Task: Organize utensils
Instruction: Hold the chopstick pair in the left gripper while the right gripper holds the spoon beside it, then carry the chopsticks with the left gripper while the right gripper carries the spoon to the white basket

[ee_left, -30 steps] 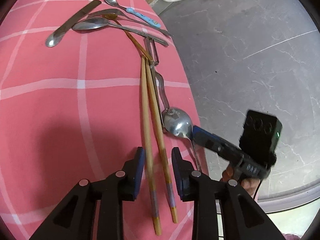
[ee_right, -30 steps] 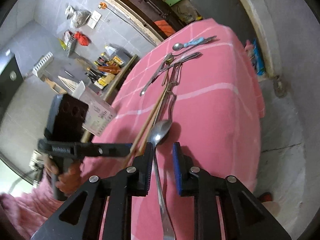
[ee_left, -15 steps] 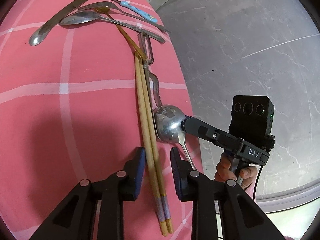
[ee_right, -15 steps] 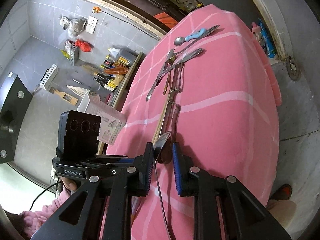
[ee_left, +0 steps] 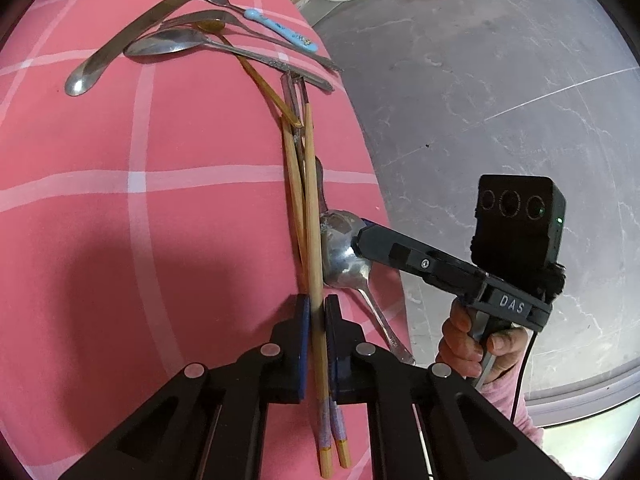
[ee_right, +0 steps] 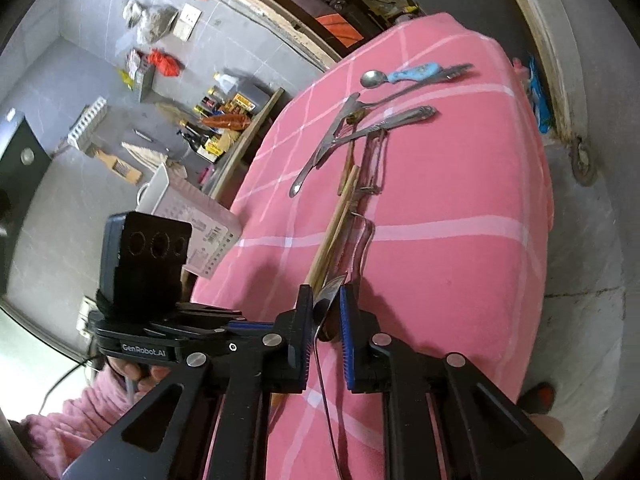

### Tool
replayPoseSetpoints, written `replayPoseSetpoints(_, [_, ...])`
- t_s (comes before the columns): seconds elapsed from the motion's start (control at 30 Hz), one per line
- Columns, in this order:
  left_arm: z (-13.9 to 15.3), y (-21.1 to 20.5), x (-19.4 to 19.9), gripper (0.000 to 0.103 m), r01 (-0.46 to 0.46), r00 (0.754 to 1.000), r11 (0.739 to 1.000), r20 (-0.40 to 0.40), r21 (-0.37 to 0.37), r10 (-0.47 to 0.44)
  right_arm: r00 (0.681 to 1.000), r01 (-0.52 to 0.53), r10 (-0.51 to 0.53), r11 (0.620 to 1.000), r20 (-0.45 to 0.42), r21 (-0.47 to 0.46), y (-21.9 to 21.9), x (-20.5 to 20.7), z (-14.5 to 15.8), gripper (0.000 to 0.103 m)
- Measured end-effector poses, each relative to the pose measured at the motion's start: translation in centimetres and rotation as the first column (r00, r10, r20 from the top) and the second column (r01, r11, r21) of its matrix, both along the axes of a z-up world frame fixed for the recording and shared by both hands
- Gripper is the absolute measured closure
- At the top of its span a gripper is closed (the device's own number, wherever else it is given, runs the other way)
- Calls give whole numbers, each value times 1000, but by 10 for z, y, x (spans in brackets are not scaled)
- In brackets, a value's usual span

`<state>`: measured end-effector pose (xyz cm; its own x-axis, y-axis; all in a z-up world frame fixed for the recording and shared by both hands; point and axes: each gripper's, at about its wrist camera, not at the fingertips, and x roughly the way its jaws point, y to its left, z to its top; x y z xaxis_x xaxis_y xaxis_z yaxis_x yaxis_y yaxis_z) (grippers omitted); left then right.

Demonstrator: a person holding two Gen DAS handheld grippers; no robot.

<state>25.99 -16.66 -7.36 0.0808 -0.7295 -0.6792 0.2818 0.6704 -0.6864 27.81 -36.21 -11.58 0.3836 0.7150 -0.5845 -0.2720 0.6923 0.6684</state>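
Nearest the left wrist lens, the left gripper (ee_left: 317, 312) is clenched on a pair of wooden chopsticks (ee_left: 308, 216), which are pinched between its blue-padded jaws. Painted bands of purple and yellow are seen on the chopstick ends that trail back beneath the gripper body. The sticks are laid along the pink checked tablecloth (ee_left: 120, 208), pointing away from the camera.

Just to the right, a large steel spoon (ee_left: 344, 248) is grasped at its bowl by the right gripper (ee_left: 362, 236), and the bowl is tipped up on edge against the chopsticks. White letters reading "DAS" are seen on the side of that gripper, above the person's hand on the grip. From the right wrist view, the spoon (ee_right: 326, 300) is seen squeezed edge-on between the right gripper (ee_right: 324, 300) jaws, its thin handle running back toward the camera. "GenRobot.AI" is printed on the left gripper (ee_right: 256, 326) there, under its black three-lens camera block.

Farther along, a metal peeler (ee_left: 295, 100) is partly covered by the chopstick tips, which are crossed by a gold-toned spoon (ee_left: 248, 68). At the far end a loose cluster is found: a table knife (ee_left: 124, 44), a tablespoon (ee_left: 176, 42), a fork (ee_left: 224, 20) and a small spoon with a blue handle (ee_left: 256, 16). Beyond the cloth, grey marbled floor (ee_left: 480, 80) is seen.
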Motion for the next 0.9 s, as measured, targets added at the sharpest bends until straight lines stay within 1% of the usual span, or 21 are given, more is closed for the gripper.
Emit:
replayPoseSetpoints(0.07, [3, 3, -5, 96, -5, 1000, 1000, 15, 2, 5, 1000, -5, 5, 1000, 27, -27, 4, -4, 7, 94])
replayPoseSetpoints(0.13, [6, 4, -6, 96, -12, 999, 1000, 32, 8, 11, 999, -8, 9, 1000, 48, -27, 3, -9, 14, 100])
replayPoseSetpoints(0.2, [12, 10, -10, 96, -22, 998, 1000, 55, 15, 21, 996, 4, 0, 999, 85, -53, 3, -16, 20, 100])
replayPoseSetpoints(0.4, [29, 22, -20, 96, -44, 991, 999, 125, 3, 44, 990, 29, -24, 999, 136, -34, -6, -27, 28, 101])
replayPoseSetpoints(0.5, [42, 26, -26, 96, -57, 982, 998, 179, -8, 58, 983, 44, -38, 999, 178, -31, -8, -33, 36, 101])
replayPoseSetpoints(0.53, [47, 28, -27, 96, -65, 977, 998, 205, -11, 66, 977, 54, -46, 998, 208, -35, -9, -37, 42, 101])
replayPoseSetpoints(0.57, [54, 32, -31, 96, -76, 968, 997, 236, -20, 79, 971, 61, -52, 998, 232, -32, -10, -39, 47, 101])
replayPoseSetpoints(0.63, [63, 38, -33, 96, -93, 958, 995, 270, -40, 100, 958, 70, -66, 998, 278, -5, -13, -43, 59, 101])
replayPoseSetpoints(0.7, [77, 45, -36, 96, -122, 938, 991, 319, -60, 135, 943, 73, -78, 997, 322, 27, -15, -45, 71, 101])
replayPoseSetpoints(0.77, [96, 53, -39, 96, -166, 906, 983, 381, -83, 185, 921, 69, -91, 995, 380, 71, -15, -46, 87, 101])
replayPoseSetpoints(0.87, [121, 74, -42, 96, -226, 864, 966, 433, -123, 257, 886, 48, -109, 988, 451, 144, -9, -41, 110, 101])
replayPoseSetpoints(0.9, [131, 83, -43, 96, -254, 841, 958, 458, -135, 287, 873, 36, -114, 985, 474, 169, -4, -38, 118, 101])
